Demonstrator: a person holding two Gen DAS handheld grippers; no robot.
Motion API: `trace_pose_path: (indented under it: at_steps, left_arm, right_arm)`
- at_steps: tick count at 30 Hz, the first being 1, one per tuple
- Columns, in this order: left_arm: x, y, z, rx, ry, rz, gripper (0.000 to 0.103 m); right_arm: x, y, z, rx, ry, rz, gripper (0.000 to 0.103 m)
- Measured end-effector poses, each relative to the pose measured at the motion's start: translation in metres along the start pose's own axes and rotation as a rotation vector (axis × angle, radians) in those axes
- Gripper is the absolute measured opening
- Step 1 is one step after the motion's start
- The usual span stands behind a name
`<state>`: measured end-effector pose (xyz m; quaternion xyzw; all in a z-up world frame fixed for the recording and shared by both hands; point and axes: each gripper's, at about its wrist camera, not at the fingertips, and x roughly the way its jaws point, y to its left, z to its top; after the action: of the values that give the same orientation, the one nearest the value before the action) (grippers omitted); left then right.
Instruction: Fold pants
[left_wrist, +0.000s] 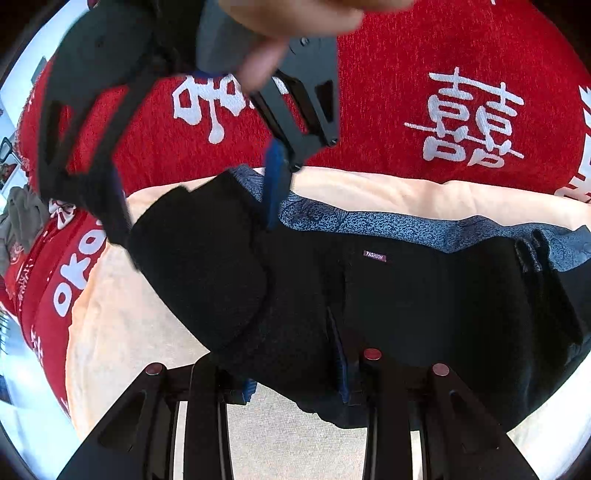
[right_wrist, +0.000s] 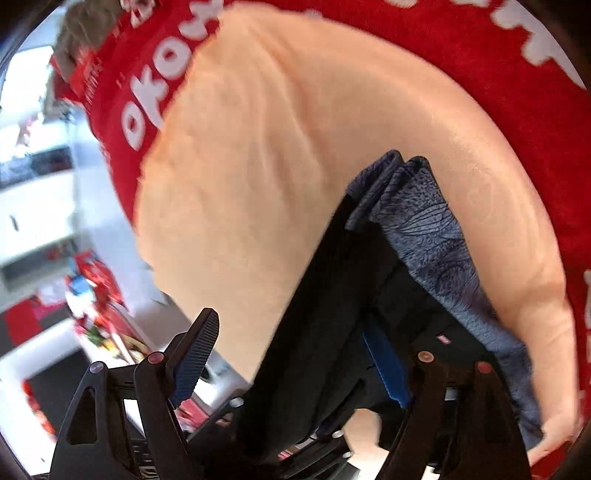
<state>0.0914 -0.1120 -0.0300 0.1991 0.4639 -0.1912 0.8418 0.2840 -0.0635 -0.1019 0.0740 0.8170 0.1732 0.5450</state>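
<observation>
Black pants (left_wrist: 406, 302) with a blue patterned lining (left_wrist: 369, 221) and a small "FASHION" label (left_wrist: 375, 256) lie bunched on a peach blanket (left_wrist: 110, 332). My left gripper (left_wrist: 295, 380) is at the bottom of the left wrist view, shut on the near edge of the pants. A hand (left_wrist: 280, 22) holds my right gripper (left_wrist: 195, 221) above the folded-over left end of the pants, its jaws wide. In the right wrist view the right gripper (right_wrist: 291, 354) is open. The black pants (right_wrist: 314, 314) run between its fingers, and only the right blue pad (right_wrist: 384, 365) is against the cloth.
Under the blanket (right_wrist: 258, 147) lies a red cover (left_wrist: 406, 92) with large white characters. A grey-brown garment (left_wrist: 22, 218) sits at the cover's far left end. Past the blanket's left edge, white furniture and red clutter (right_wrist: 92, 288) show, blurred.
</observation>
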Motion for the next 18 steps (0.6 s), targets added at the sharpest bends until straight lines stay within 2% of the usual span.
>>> trace_pose_path:
  at_steps: [1,2,3,5,7,12,15,18]
  left_arm:
    - [0.001,0.001,0.000,0.000,0.000,0.000,0.034]
    - [0.002,0.002,0.000,-0.004,0.005,-0.001,0.034]
    - [0.003,0.002,0.000,-0.009,0.017,-0.006,0.034]
    - [-0.001,0.000,0.001,-0.013,0.016,-0.016,0.034]
    - [-0.011,-0.008,0.004,0.010,-0.007,-0.022,0.034]
    - [-0.049,-0.032,0.022,0.032,-0.062,-0.082,0.034]
    - [-0.074,-0.059,0.037,0.070,-0.105,-0.118,0.034]
    - [-0.099,-0.093,0.049,0.115,-0.131,-0.166,0.034]
  right_arm:
    - [0.002,-0.001,-0.002,-0.012,-0.001,-0.023,0.080]
    - [0.001,-0.002,-0.005,-0.032,-0.021,-0.049,0.053]
    - [0.000,-0.003,-0.008,-0.045,-0.033,-0.061,0.033]
    - [-0.010,-0.011,-0.024,-0.046,-0.103,-0.052,0.023]
    - [-0.021,-0.019,-0.037,-0.035,-0.157,-0.017,0.021]
    - [-0.061,-0.057,-0.088,0.048,-0.316,0.174,0.021]
    - [-0.090,-0.085,-0.137,0.093,-0.433,0.284,0.021]
    - [-0.112,-0.117,-0.185,0.140,-0.542,0.358,0.021]
